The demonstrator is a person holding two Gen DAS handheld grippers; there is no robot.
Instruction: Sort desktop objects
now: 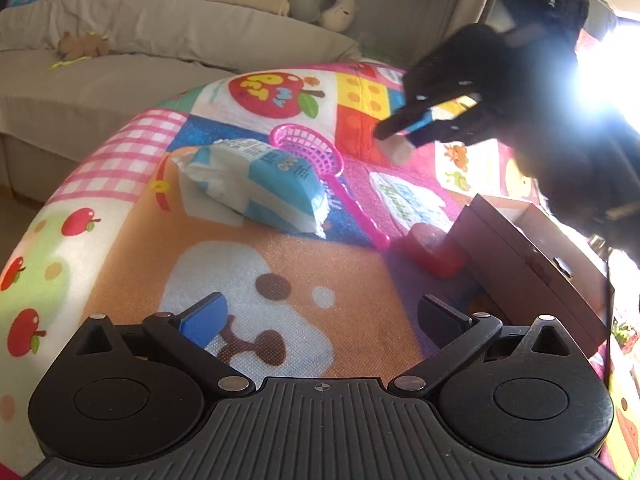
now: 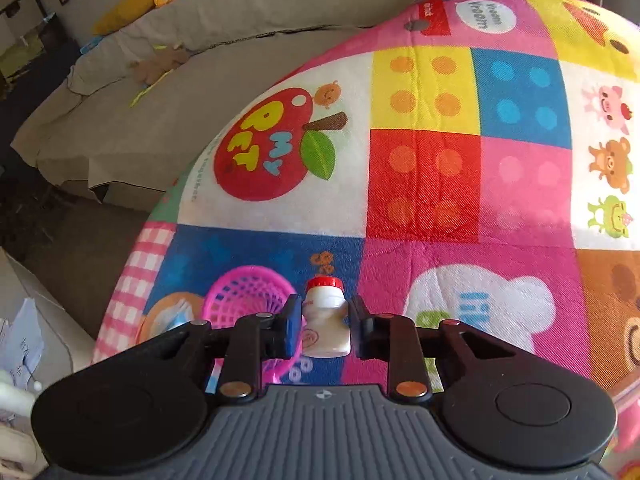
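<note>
My right gripper (image 2: 325, 322) is shut on a small white yogurt-drink bottle (image 2: 326, 326) with a red cap and holds it above the colourful play mat (image 2: 424, 184). The left wrist view shows that gripper (image 1: 404, 136) dark against the glare, with the bottle (image 1: 396, 150) under its fingers. My left gripper (image 1: 320, 316) is open and empty, low over the mat. Ahead of it lie a blue-and-white tissue pack (image 1: 256, 184), a pink toy net scoop (image 1: 316, 156) and a red round container (image 1: 434, 250). The scoop's basket (image 2: 248, 300) lies below the bottle.
An open brown cardboard box (image 1: 532, 256) stands at the right on the mat, next to the red container. A beige sofa (image 1: 140, 40) with plush toys lies beyond the mat's far edge. Strong window glare hides the upper right.
</note>
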